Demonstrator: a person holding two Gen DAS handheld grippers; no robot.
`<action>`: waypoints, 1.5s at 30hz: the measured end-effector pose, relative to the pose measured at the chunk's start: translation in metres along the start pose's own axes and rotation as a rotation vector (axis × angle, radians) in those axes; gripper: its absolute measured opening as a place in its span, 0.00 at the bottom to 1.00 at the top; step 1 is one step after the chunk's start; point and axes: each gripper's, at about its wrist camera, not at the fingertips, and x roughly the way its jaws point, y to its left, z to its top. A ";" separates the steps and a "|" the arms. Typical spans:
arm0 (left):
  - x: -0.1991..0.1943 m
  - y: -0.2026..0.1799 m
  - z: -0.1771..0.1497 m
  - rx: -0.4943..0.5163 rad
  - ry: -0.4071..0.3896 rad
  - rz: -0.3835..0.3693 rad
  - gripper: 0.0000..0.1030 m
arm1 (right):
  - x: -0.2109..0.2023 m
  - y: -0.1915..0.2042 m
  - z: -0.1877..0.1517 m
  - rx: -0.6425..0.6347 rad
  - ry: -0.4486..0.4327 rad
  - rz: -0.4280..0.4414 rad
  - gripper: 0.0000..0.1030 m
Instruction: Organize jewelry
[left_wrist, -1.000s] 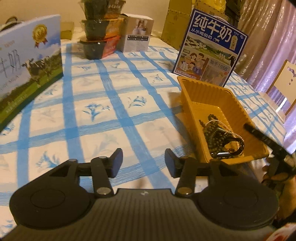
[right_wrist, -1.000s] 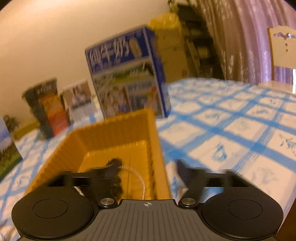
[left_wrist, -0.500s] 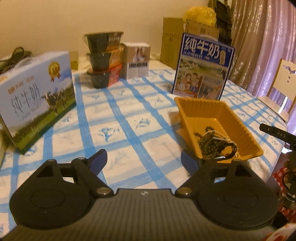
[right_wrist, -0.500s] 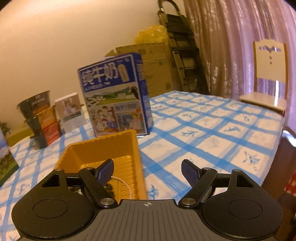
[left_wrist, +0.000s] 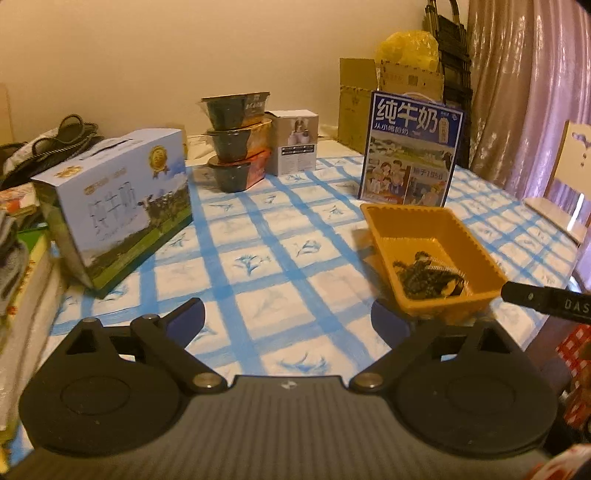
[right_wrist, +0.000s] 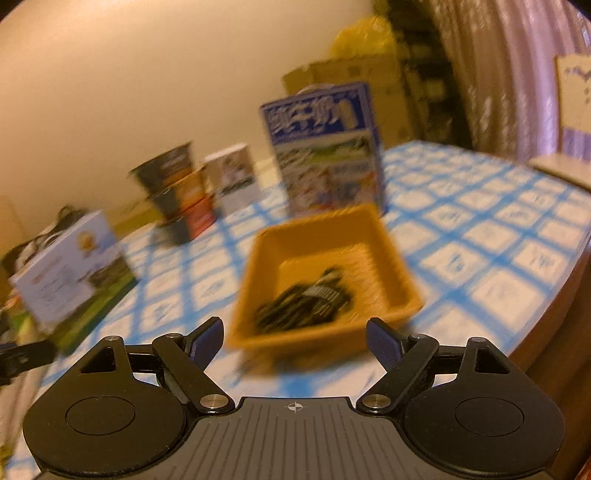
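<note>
Left claw: the left claw (left_wrist: 287, 320) stands wide apart over the blue-checked surface (left_wrist: 258, 229), nothing between its jaws; they have just been opening.
Right claw: the right claw (right_wrist: 294, 341) is spread apart too, with nothing clamped in it; its jaws have opened a little further in the last moment. The right wrist view is blurred.
Tray: an orange tray (left_wrist: 480, 254) sits on the surface near its right-hand edge, ahead and to the right of the left claw, and straight ahead of the right claw, beyond its fingertips.
Jewelry: a dark tangle of jewelry (left_wrist: 426, 275), beads with a pale strand across them, lies inside the tray at its near end; single pieces cannot be told apart.
Blue milk carton: a blue milk carton (left_wrist: 412, 147) stands upright just behind the tray's far rim.
White milk carton: a white milk carton (left_wrist: 118, 206) with a cow picture stands at the left of the surface, well apart from the tray.
Stacked bowls: three stacked bowls (left_wrist: 236, 142) stand at the far side, with a small grey box (left_wrist: 295, 142) just beside them on the right.
Other claw in sight: a black finger of the right claw pokes in at the right edge of the left wrist view, near the tray's near corner.
</note>
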 end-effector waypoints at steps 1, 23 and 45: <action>-0.005 0.000 -0.002 0.009 0.002 0.004 0.93 | -0.003 0.005 -0.002 -0.010 0.019 0.011 0.81; -0.033 -0.002 -0.042 -0.017 0.140 -0.047 0.92 | -0.042 0.045 -0.048 -0.116 0.168 0.037 0.81; -0.026 -0.011 -0.046 0.023 0.169 -0.040 0.92 | -0.038 0.049 -0.054 -0.138 0.188 0.063 0.81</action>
